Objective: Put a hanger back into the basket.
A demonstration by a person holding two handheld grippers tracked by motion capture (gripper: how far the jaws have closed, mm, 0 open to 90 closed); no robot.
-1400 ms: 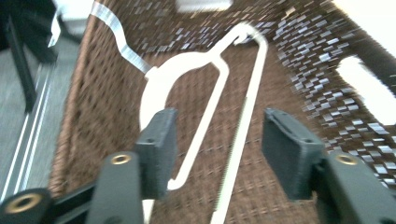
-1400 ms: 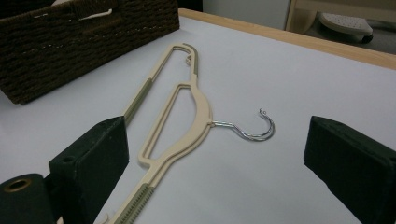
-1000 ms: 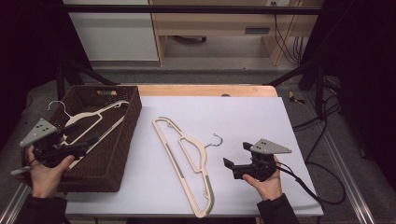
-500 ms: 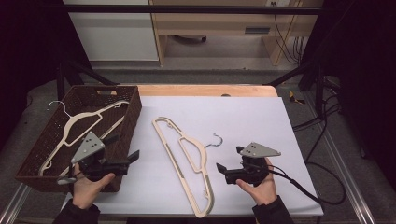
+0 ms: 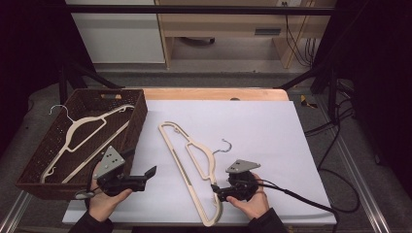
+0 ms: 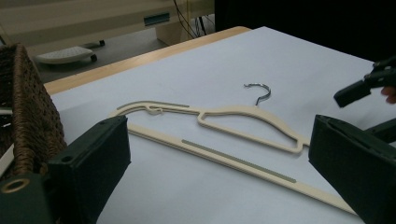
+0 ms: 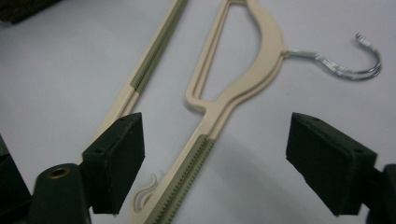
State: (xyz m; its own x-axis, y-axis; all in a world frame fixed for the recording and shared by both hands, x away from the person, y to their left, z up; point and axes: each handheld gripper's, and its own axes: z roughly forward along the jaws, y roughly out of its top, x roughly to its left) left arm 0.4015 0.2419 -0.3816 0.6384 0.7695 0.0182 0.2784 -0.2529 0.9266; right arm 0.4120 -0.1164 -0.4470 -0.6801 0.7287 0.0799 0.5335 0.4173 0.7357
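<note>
While its jaws close, empty, the right tool straddles the hanger.

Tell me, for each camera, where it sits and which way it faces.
High view: above the person's side, looking forward and down on the table, basket and hanger; both hands with the left gripper and right gripper show.
Left gripper view: on the left gripper, looking low across the table; its fingers show.
Right gripper view: on the right gripper, looking steeply down; its fingers show.
Shared: all three show the cream hanger on the table.
</note>
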